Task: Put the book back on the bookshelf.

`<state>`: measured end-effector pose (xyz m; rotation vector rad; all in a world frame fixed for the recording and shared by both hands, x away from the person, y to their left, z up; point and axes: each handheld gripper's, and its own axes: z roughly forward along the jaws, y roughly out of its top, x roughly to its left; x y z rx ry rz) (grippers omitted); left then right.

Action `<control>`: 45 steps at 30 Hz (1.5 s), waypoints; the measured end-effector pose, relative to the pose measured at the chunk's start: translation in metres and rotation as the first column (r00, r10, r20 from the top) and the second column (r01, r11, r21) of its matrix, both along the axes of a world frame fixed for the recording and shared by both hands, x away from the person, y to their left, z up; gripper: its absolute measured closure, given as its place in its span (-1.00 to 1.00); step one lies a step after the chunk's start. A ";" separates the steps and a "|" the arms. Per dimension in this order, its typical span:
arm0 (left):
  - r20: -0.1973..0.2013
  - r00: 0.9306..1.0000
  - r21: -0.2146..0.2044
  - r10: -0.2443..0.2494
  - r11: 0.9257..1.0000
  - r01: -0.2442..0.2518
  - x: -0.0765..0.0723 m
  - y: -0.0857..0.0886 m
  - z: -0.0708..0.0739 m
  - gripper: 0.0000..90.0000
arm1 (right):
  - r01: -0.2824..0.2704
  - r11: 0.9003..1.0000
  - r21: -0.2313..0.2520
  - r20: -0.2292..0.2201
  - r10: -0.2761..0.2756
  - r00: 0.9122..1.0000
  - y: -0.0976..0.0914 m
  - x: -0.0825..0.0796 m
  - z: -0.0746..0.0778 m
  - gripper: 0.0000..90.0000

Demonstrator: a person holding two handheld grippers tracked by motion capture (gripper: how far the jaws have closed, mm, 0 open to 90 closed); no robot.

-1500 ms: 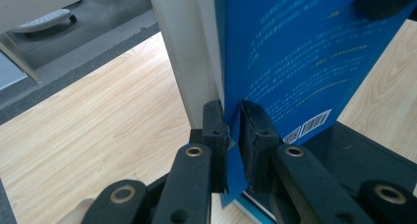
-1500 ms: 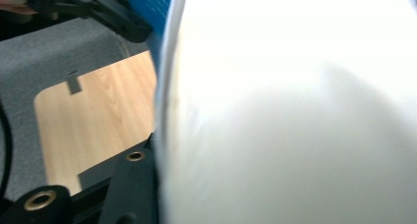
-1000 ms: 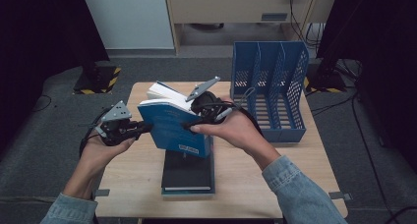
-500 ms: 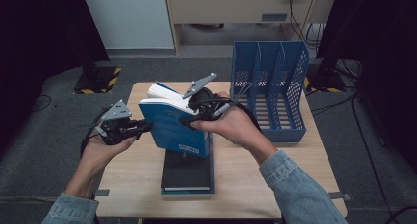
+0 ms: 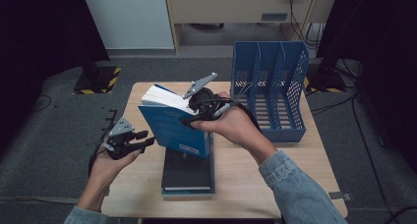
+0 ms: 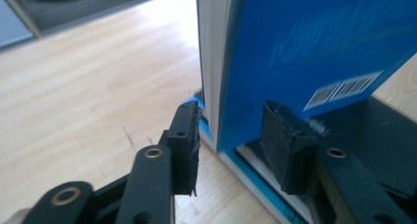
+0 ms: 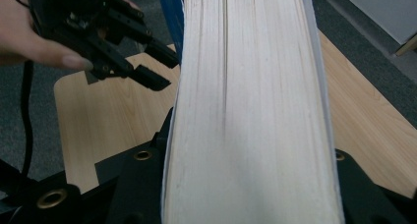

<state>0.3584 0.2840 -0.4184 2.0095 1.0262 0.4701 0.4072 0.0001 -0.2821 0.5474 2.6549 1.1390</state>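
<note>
Left tongs point(image 5: 147, 138) have just opened and dropped off the blue book point(image 5: 174, 128), jaws apart, leaving right tongs point(image 5: 192, 120) clamped on it alone for the file rack point(image 5: 270, 86).

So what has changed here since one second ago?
The left gripper let go of the blue book: its jaws have just been opening, and it moved down and away to the left. The right gripper holds the book upright as before, above the dark book lying on the table.
</note>
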 end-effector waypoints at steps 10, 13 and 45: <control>-0.062 0.993 0.045 0.101 0.994 -0.098 0.001 0.017 -0.042 0.22 | 0.014 0.999 0.029 -0.027 -0.013 1.000 -0.002 0.003 -0.005 0.25; -0.059 0.992 0.040 0.114 0.993 -0.112 0.001 0.019 -0.044 0.17 | 0.021 0.999 0.033 -0.032 -0.020 0.999 -0.003 0.003 -0.005 0.25; -0.191 0.963 0.109 0.189 0.979 -0.171 0.021 0.039 -0.094 -0.58 | 0.340 0.919 0.199 -0.313 -0.269 0.911 -0.013 0.063 0.001 0.35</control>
